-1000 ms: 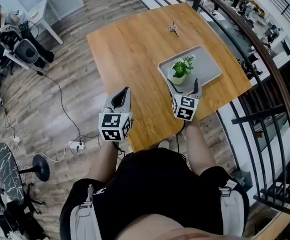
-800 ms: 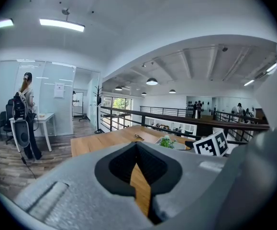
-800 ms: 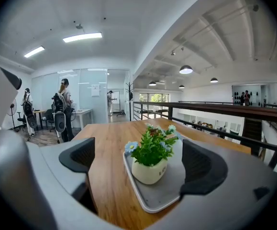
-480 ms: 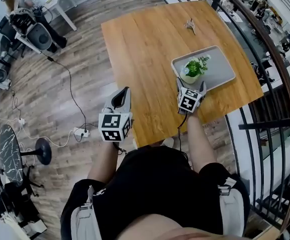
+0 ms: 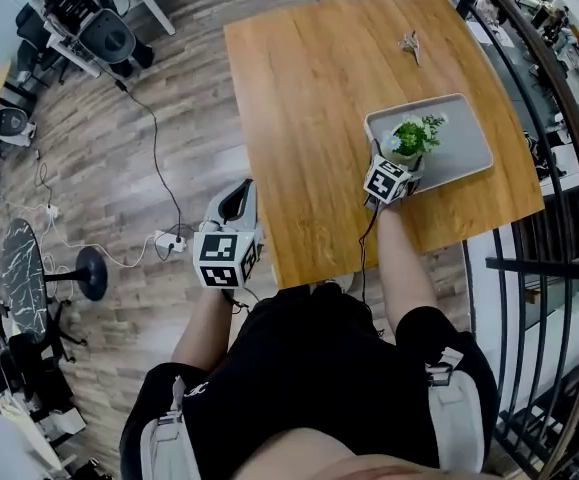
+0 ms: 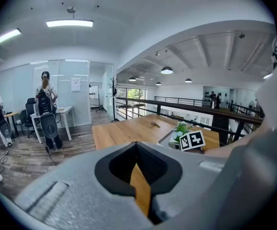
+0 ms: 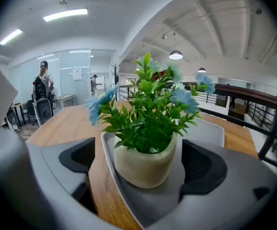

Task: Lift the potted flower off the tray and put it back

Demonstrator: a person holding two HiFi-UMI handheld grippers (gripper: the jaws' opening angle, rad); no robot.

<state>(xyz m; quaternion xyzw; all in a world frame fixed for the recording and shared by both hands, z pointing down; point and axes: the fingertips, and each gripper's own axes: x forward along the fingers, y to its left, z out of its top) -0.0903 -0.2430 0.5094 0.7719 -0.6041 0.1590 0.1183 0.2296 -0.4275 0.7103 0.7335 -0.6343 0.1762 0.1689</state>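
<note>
Right gripper (image 5: 397, 164) jaws apart round pot (image 7: 145, 166), tray (image 5: 464, 148) near-left corner. Close off-centre and you tip it. Left gripper (image 5: 237, 200) closed, empty.

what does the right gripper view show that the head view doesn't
Only the right gripper view: the right gripper up close, its jaws apart on either side of the potted flower, neither touching the pot, plus a ceiling light overhead.
Only the head view: the left gripper held off the table, over the floor, and a small object at the table's far end.
Both: the potted flower standing on the gray tray.
</note>
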